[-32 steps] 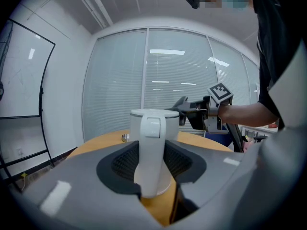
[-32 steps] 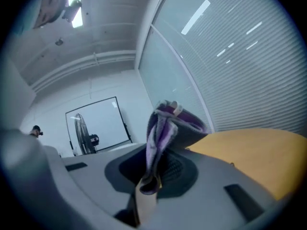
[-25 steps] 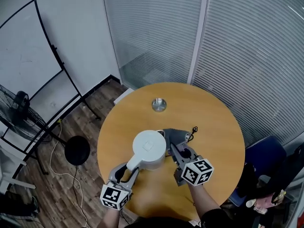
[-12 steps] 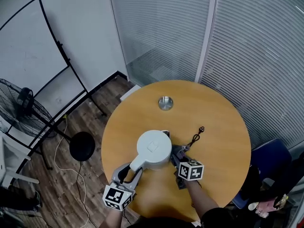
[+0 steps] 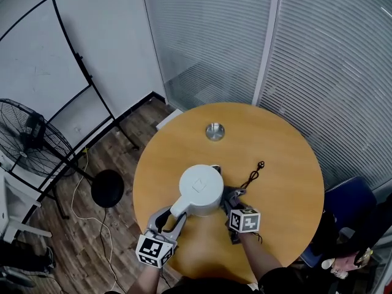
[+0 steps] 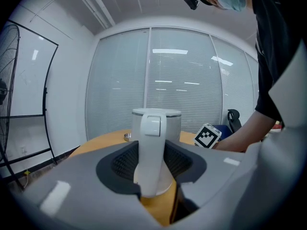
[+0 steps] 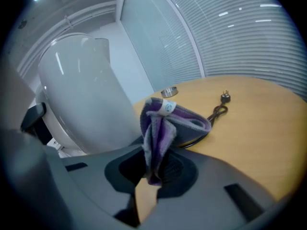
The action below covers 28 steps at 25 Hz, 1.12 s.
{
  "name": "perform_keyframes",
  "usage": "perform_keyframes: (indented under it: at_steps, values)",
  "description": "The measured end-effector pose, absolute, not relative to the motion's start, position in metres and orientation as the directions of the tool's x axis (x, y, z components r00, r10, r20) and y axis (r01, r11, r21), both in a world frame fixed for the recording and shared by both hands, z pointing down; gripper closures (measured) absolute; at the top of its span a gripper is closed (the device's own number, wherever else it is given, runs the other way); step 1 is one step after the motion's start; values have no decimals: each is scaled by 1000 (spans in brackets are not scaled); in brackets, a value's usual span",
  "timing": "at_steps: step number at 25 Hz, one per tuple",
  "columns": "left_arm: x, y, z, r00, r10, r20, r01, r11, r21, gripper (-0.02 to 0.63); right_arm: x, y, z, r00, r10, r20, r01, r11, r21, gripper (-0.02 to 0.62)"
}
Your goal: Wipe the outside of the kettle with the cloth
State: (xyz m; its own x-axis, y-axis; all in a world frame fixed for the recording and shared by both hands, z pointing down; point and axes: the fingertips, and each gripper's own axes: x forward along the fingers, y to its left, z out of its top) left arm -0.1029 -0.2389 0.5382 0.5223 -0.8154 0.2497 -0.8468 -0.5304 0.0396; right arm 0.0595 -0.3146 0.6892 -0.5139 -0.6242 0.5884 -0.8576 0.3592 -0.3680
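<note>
The left gripper (image 6: 152,172) is nearest. Its jaws stand fairly wide and are closed on the handle (image 6: 150,152) of the white kettle (image 6: 169,121), with a pad against each side of it. The handle rises upright between the pads.

The right gripper (image 7: 152,170) has its jaws pinched nearly together on the purple-and-grey cloth (image 7: 165,121). A fold of the cloth stands up out of them, bunched, with a small label at its top. The gripper is tilted down toward the worktop (image 5: 285,192), low on the kettle's right side. The cloth is just beside the lower wall of the kettle. Whether it touches the wall cannot be told.

The kettle stands upright on the near half of the round wooden worktop, lid on, handle toward the person and between the two grippers.

Just past the cloth a black cord (image 5: 252,177) lies on the wood, its plug at the far end. Farther back, near the far edge and well apart from the kettle, sits a small round metal piece (image 5: 215,131).

Beyond the worktop is a glass wall (image 5: 257,41) with blinds. To the left, on the wooden floor, are a whiteboard (image 5: 37,66) on a stand, a fan (image 5: 27,146) and a black round base (image 5: 107,188).
</note>
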Motion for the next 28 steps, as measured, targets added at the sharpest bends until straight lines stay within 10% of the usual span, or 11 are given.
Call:
perform_keyframes:
  at_steps: [28]
  values:
    - [-125,-148,558,673,-686,278,-725,-686,62,560,14,-139,601,-437,-780,448,-884,280,-375,554]
